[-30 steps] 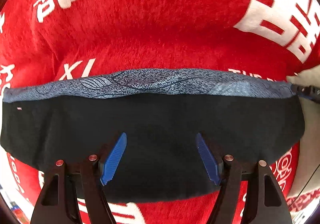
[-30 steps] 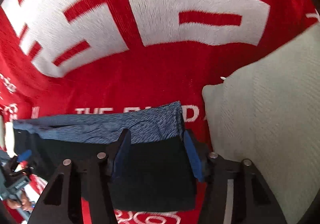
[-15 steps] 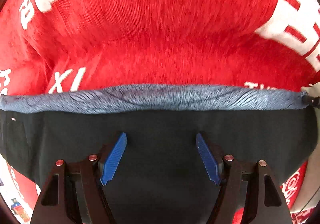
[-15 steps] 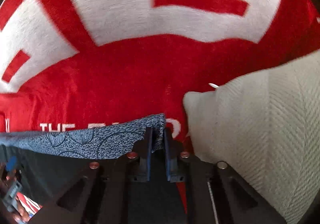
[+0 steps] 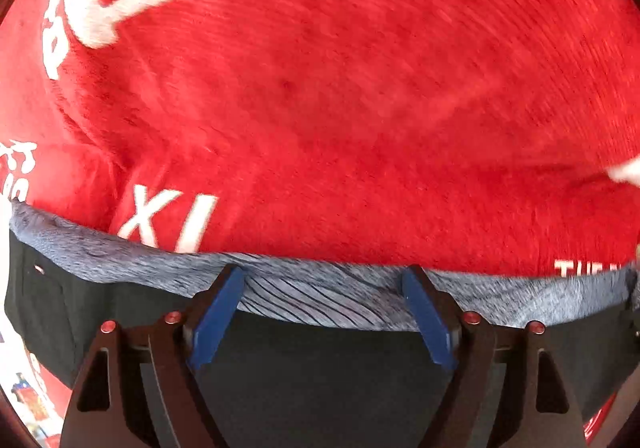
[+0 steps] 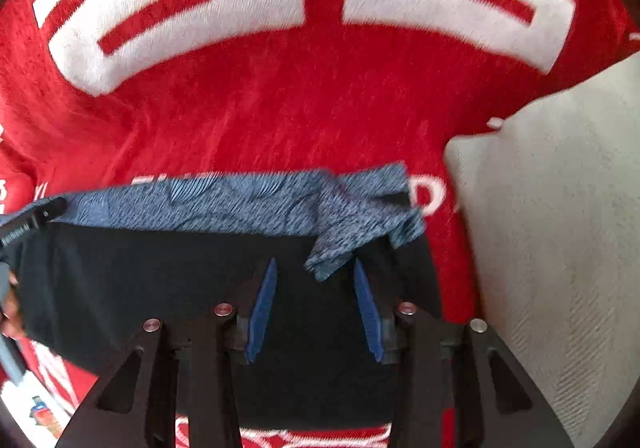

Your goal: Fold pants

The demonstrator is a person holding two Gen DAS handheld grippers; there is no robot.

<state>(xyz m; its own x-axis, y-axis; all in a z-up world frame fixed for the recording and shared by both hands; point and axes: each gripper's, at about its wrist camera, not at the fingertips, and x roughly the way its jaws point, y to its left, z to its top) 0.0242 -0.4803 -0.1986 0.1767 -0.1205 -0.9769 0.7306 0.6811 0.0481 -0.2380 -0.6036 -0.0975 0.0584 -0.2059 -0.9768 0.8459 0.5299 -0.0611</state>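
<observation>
— While the black pants with the blue-grey patterned band (image 5: 320,300) are seen lying folded flat on the red blanket with white lettering (image 5: 340,108), how much is judged left?

— Little: one band corner (image 6: 340,248) is rumpled. The left gripper (image 5: 322,314) is spreading, straddling the band; the right gripper (image 6: 314,308) is opening, nothing pinched.

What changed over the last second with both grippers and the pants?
The right gripper pinched the pants' blue corner, then let go; its jaws are opening and the corner lies flipped back over the black. The left gripper moved forward to the blue band, jaws opening wider. The pants stay on the red blanket.
</observation>
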